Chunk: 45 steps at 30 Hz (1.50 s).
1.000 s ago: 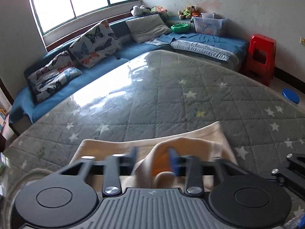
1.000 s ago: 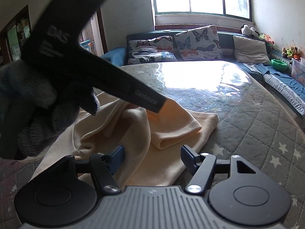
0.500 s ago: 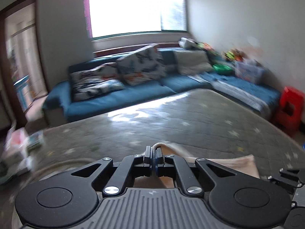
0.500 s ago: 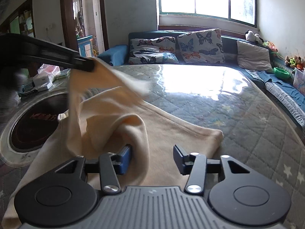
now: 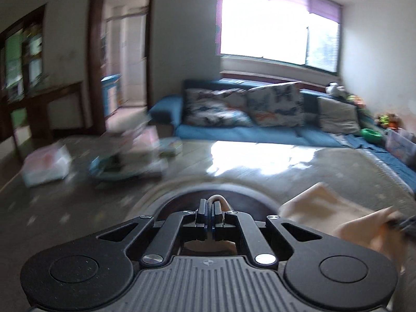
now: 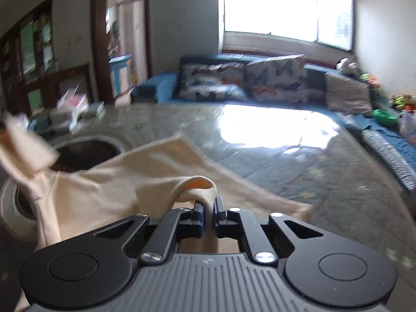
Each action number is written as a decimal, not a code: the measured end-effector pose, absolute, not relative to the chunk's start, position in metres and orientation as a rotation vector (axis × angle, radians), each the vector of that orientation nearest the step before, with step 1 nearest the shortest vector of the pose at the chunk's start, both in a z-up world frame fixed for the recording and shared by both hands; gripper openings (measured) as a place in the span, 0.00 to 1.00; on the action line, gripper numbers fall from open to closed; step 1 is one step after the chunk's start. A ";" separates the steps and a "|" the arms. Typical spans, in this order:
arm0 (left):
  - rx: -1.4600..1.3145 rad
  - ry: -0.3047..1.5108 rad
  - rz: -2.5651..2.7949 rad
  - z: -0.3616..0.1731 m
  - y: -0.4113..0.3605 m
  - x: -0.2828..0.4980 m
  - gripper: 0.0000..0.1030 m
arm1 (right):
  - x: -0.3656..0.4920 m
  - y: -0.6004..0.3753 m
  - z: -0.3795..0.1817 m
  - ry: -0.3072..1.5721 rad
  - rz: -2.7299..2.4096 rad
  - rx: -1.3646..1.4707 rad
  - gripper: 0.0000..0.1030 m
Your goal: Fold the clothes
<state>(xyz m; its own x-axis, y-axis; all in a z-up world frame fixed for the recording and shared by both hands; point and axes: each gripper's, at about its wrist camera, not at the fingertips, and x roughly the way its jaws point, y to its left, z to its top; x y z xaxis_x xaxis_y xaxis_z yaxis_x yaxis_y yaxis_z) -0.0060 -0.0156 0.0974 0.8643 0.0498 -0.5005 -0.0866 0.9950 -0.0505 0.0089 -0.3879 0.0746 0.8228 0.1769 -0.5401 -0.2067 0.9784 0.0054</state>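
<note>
A cream garment [image 6: 161,166] lies spread on the grey quilted star-pattern table [image 6: 325,176]. My right gripper [image 6: 209,214] is shut on a fold of it, which bulges above the jaws. My left gripper [image 5: 210,214] is shut on another edge of the cream garment [image 5: 322,205]; a small loop of cloth shows above its jaws. In the right wrist view a corner of the garment is lifted at the far left, where the left gripper holds it. Both views are motion-blurred.
A round dark opening [image 6: 85,153] sits in the table by the garment. Boxes and packets [image 5: 130,153] lie on the table's left. A blue sofa with butterfly cushions [image 6: 247,83] runs under the window. A doorway [image 5: 122,59] is at left.
My right gripper closed on a fold of the garment. My left gripper, shut since half a second ago, swung left and up with its edge. The garment is stretched out between them.
</note>
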 end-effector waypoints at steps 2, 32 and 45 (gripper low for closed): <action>-0.086 0.547 0.105 0.087 -0.003 -0.019 0.03 | -0.009 -0.402 0.086 0.529 0.151 -0.040 0.06; -0.050 0.692 0.154 0.050 0.033 -0.090 0.33 | -0.082 -0.524 0.039 0.657 -0.286 -0.018 0.59; -0.027 0.718 0.192 0.043 0.028 -0.089 0.40 | -0.100 -0.556 0.046 0.625 -0.380 0.086 0.59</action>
<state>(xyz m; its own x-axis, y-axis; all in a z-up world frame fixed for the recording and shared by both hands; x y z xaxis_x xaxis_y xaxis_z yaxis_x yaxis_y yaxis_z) -0.0892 0.0281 0.0427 0.7365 0.1659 -0.6558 -0.1842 0.9820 0.0416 -0.0999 -0.5563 0.0455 0.7441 -0.3209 -0.5860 0.3725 0.9274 -0.0349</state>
